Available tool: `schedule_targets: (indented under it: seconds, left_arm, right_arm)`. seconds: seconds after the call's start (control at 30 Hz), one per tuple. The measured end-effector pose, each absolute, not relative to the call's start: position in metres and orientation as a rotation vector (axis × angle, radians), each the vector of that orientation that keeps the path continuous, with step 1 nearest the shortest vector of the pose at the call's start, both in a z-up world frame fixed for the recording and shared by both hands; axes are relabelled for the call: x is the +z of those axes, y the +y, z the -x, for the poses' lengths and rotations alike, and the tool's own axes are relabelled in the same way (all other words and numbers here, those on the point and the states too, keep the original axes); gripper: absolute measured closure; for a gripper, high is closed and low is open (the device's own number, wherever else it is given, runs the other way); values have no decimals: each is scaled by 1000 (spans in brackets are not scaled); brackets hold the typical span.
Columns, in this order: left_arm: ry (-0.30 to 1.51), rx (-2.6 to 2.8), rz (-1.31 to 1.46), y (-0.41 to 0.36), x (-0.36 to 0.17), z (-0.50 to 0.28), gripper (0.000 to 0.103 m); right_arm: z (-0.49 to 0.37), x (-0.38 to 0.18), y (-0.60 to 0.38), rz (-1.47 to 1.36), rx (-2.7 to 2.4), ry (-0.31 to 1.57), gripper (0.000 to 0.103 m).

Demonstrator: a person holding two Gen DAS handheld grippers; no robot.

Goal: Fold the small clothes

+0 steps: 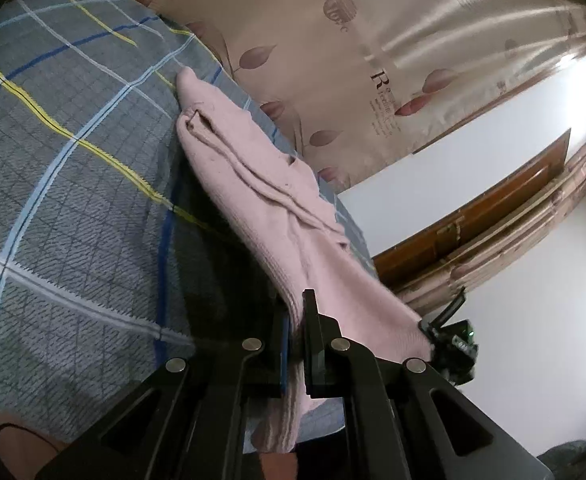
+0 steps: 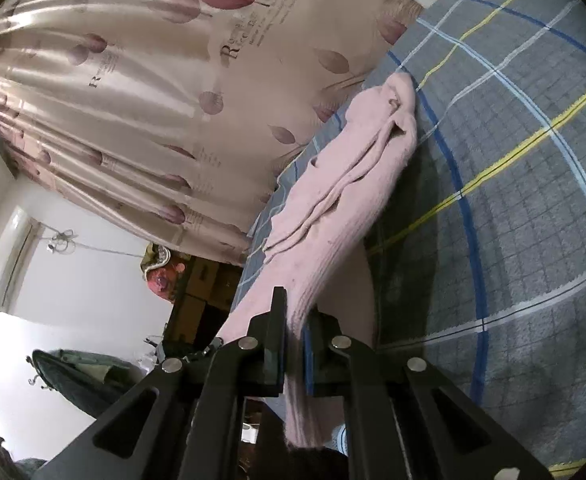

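A pink garment [image 1: 253, 184] is stretched in a long, loosely folded band between the two tools, its far end resting on a grey checked blanket [image 1: 73, 160] with blue, white and yellow lines. The left tool [image 1: 295, 340] is clamped tight on one end of the garment, the cloth pinched between its fingers and hanging out below them. The right tool [image 2: 295, 340] grips the other end in the same way, closed on the knit fabric. In the left wrist view the right tool shows as a small dark shape at the garment's far corner.

Behind the blanket hangs a shiny beige curtain [image 2: 113, 80] printed with reddish leaves and lettering. Beside it is a white wall [image 1: 473, 152] and a brown wooden door [image 1: 493, 208]. The right wrist view also shows a white air conditioner [image 2: 9, 256] on the wall, a stack of brown boxes [image 2: 205, 292] with something colourful on top, and a dark green bag [image 2: 81, 372] lower down.
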State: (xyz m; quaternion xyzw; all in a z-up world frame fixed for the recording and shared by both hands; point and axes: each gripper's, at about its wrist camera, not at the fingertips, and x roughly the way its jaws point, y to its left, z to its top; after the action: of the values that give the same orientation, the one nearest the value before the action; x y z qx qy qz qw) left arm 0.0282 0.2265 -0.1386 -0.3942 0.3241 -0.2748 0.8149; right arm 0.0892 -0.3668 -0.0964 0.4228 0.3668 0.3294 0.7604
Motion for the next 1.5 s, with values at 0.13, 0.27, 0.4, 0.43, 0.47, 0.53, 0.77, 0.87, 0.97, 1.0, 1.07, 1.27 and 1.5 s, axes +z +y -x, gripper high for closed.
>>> schedule_targets:
  seconds: [0.13,0.27,0.4,0.43,0.47,0.53,0.77,0.87,0.97,1.0,1.07,1.27,1.5]
  left_arm:
    - [648,-611,894,229,-127,-41,98]
    - [609,-615,964,235,-116,-63,98]
    - [567,-588,1060,248,-108,-99,98]
    - [556,-578,1075,251,-106,-107,98]
    - [543,-568,1085,254,-104,-116,98]
    - [517,-541,1090,260,-98,-138,98]
    - [509,-445,1125,270,-102,-211,98]
    - [516,-385,1135,273,-112,-242,98]
    - [530,-327,1158,276,-126,-268,98]
    - [540,-312,1164,277,-131,-278,98]
    - [555,-281,1172,277,-138,-291,98]
    - [536,-186,1363,292,-167,-313,77]
    - [487,-175,1207,302,-143,-308,44]
  right_arm:
    - [-99,-90,-371,-956,729,780,95]
    - [-124,-71,-367,-943,749,758,95]
    - [-162,-58,-367,-934,741,755,95]
    - [-176,-57,-367,-941,735,758,95]
    - [-186,-56,-367,-946,730,763,95]
    - [-209,-56,-369,-950,706,776,95]
    - [-297,-73,-380,-982,604,834,95]
    - [-327,-85,-381,-999,567,855,95]
    - [-355,-101,-379,-1012,532,878,95]
    - [-364,-108,-378,-1022,521,892,95]
    - [-377,-119,-375,-1030,507,907,95]
    - [-406,-154,-387,-1228,494,875,70]
    - [-383,-172,-409,-1407,541,724,35]
